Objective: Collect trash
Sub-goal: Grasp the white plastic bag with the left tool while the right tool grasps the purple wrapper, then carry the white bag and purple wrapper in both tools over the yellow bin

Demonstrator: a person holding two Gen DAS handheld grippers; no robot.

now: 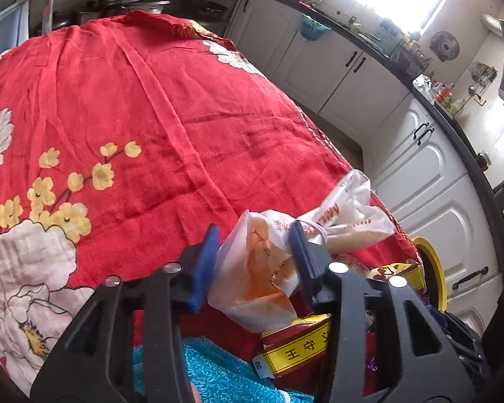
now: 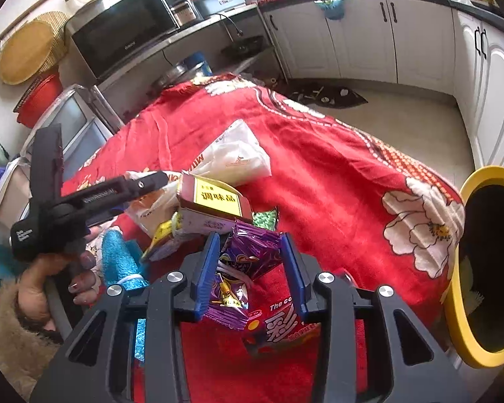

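My left gripper (image 1: 253, 238) has its blue pads around an orange-stained clear plastic bag (image 1: 258, 275) on the red flowered tablecloth (image 1: 151, 117); the pads press its sides. A second white plastic bag (image 1: 346, 211) lies just beyond it. A red and yellow seasoning box (image 1: 295, 346) sits below. My right gripper (image 2: 248, 245) has its pads on both sides of a purple snack wrapper (image 2: 248, 255). In the right wrist view the seasoning box (image 2: 215, 205), a white bag (image 2: 235, 154) and the left gripper (image 2: 144, 184) lie ahead. A yellow-rimmed bin (image 2: 460, 302) stands at the right.
A red candy wrapper (image 2: 279, 325) lies under my right gripper. A blue-green sponge cloth (image 2: 117, 252) lies at the left by the hand. White cabinets (image 1: 420, 168) and a black counter run along the right. A microwave (image 2: 117, 33) stands on a rack behind the table.
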